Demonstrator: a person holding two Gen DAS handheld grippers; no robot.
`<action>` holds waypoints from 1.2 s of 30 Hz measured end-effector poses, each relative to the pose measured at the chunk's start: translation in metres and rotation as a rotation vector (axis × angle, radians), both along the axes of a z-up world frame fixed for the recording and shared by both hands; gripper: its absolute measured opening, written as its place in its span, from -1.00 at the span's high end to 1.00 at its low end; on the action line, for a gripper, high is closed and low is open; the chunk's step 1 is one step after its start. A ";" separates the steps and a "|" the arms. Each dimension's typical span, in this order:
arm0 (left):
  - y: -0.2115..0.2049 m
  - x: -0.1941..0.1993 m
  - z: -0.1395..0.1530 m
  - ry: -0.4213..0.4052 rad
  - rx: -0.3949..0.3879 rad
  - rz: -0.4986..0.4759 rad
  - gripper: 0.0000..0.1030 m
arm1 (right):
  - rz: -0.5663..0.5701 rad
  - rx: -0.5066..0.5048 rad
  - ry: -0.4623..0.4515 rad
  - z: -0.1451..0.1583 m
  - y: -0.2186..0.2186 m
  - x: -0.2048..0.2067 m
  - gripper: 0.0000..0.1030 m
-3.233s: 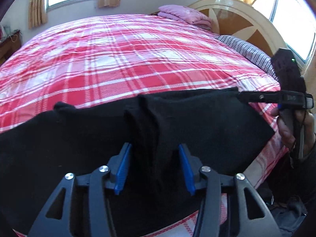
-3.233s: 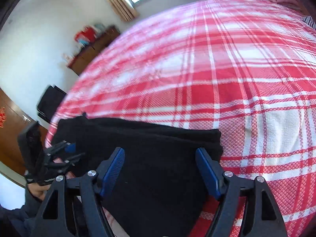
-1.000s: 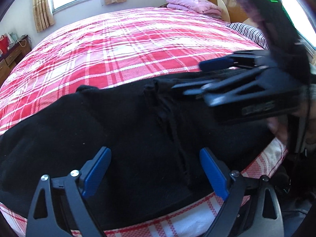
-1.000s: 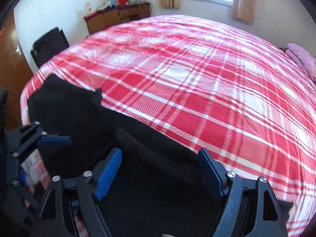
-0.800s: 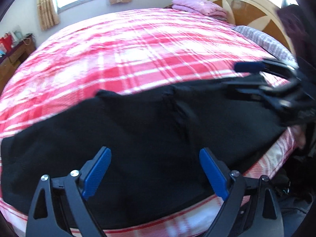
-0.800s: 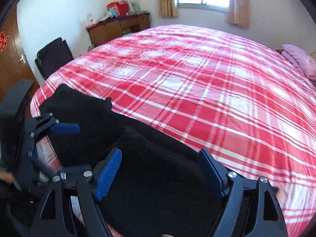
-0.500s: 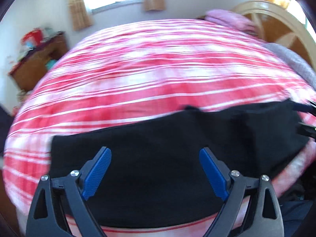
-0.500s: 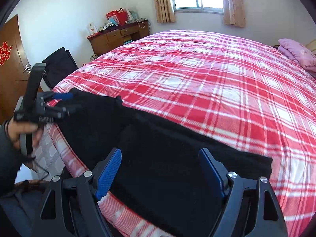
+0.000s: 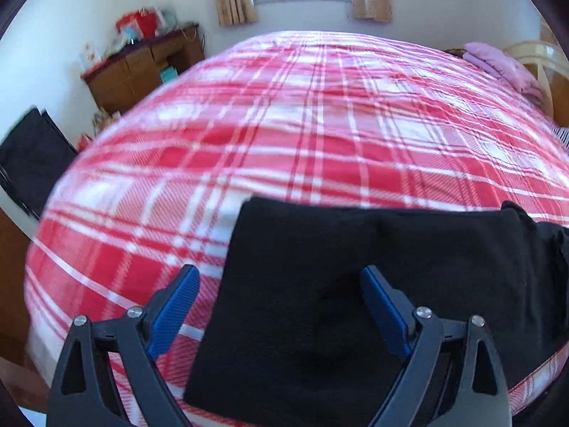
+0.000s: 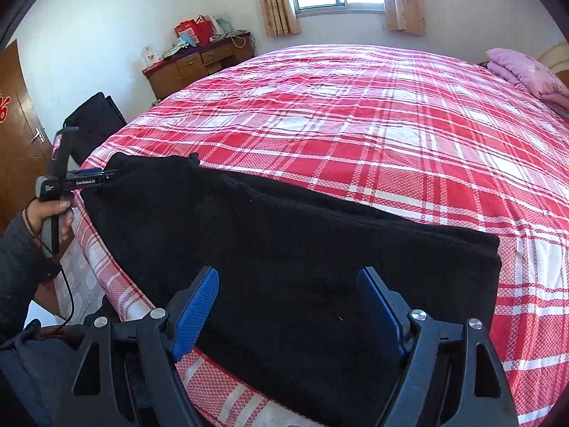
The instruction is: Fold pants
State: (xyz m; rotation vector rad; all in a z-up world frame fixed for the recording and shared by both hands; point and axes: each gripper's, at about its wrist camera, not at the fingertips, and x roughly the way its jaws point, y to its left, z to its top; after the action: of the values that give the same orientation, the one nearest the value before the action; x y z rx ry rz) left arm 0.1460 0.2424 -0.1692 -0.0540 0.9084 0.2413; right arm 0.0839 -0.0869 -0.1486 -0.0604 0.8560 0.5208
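Observation:
Black pants (image 9: 355, 284) lie lengthwise along the bed's near edge, flat on the red plaid bedspread (image 9: 320, 135). My left gripper (image 9: 281, 306) is open and straddles their left end: one blue pad is over the bedspread, the other over the cloth. In the right wrist view that left gripper (image 10: 112, 175) shows from the side at the pants' (image 10: 284, 249) far left end, held by a hand (image 10: 49, 213). My right gripper (image 10: 288, 306) stands open above the pants' right half, nothing pinched between its pads.
A wooden dresser (image 10: 199, 64) with clutter on top stands against the far wall. A black chair (image 10: 92, 117) sits by the bed's left corner, near a brown door (image 10: 17, 114). Pink folded bedding (image 10: 526, 71) lies by the headboard (image 9: 547, 67).
My left gripper, first narrow around a fold, has opened wide and swept left along the pants to their left end. The right gripper drew back to the right, off the left one's view.

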 end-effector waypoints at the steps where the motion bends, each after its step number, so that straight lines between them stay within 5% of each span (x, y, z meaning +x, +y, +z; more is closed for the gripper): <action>1: 0.004 0.001 -0.002 -0.003 -0.022 0.004 -0.83 | 0.003 -0.004 -0.005 0.000 0.001 -0.001 -0.58; 9: 0.009 0.000 0.004 -0.017 -0.027 0.010 -0.88 | 0.022 -0.004 -0.010 -0.002 0.004 -0.004 -0.58; 21: 0.048 -0.006 0.008 -0.072 -0.192 0.029 -0.88 | 0.027 -0.004 -0.016 -0.005 0.005 -0.006 -0.58; 24: 0.044 -0.005 0.006 -0.062 -0.171 0.006 -0.85 | 0.027 -0.005 -0.019 -0.005 0.006 -0.007 -0.58; 29: 0.029 -0.002 0.008 -0.009 -0.168 -0.054 -0.45 | 0.027 -0.007 -0.022 -0.005 0.006 -0.007 -0.58; 36: 0.033 -0.005 0.007 0.059 -0.214 -0.092 -0.28 | 0.028 -0.009 -0.021 -0.005 0.006 -0.008 -0.58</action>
State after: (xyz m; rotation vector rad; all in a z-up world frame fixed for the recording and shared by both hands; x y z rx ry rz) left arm 0.1405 0.2750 -0.1618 -0.2038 0.9903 0.0594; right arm 0.0763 -0.0804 -0.1533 -0.0864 0.8379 0.5417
